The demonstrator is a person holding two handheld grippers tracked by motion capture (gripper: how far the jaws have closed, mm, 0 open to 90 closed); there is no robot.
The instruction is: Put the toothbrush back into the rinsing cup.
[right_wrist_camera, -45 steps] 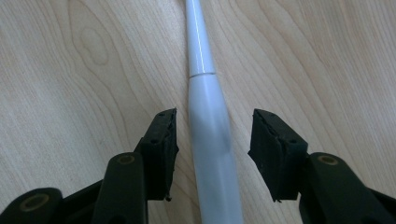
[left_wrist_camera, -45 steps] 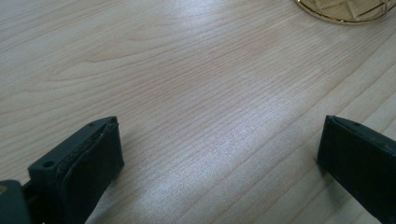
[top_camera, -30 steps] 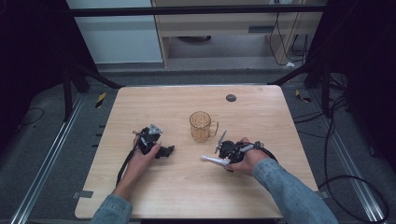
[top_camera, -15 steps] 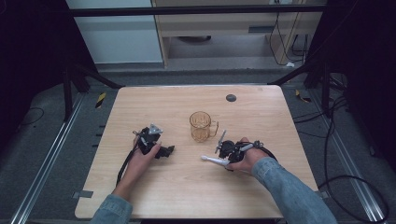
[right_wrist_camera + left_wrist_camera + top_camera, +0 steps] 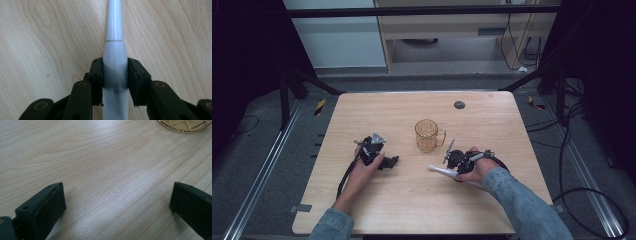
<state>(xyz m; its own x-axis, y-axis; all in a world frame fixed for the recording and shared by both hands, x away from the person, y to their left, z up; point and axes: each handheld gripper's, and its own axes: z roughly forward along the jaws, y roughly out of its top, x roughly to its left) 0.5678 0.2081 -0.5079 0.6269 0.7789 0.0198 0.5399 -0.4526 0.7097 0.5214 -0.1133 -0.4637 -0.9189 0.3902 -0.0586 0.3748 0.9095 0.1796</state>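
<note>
A white tapered handle (image 5: 114, 30) lies flat on the wooden table (image 5: 412, 210). My right gripper (image 5: 115, 72) is shut on its thicker part, and both pads press its sides. Its jaws have just been closing onto the handle. In the high view the right gripper (image 5: 451, 167) rests low on the table, with the white handle (image 5: 436, 169) poking out to the left. An amber glass mug (image 5: 427, 135) stands upright just behind it. My left gripper (image 5: 391, 162) lies on the table left of the mug. Its jaws stand wide open (image 5: 117, 202) over bare wood, and the mug's base (image 5: 186, 123) is ahead.
A small dark round disc (image 5: 459, 105) sits near the table's far edge. Black frame bars and cables surround the table on the floor.
</note>
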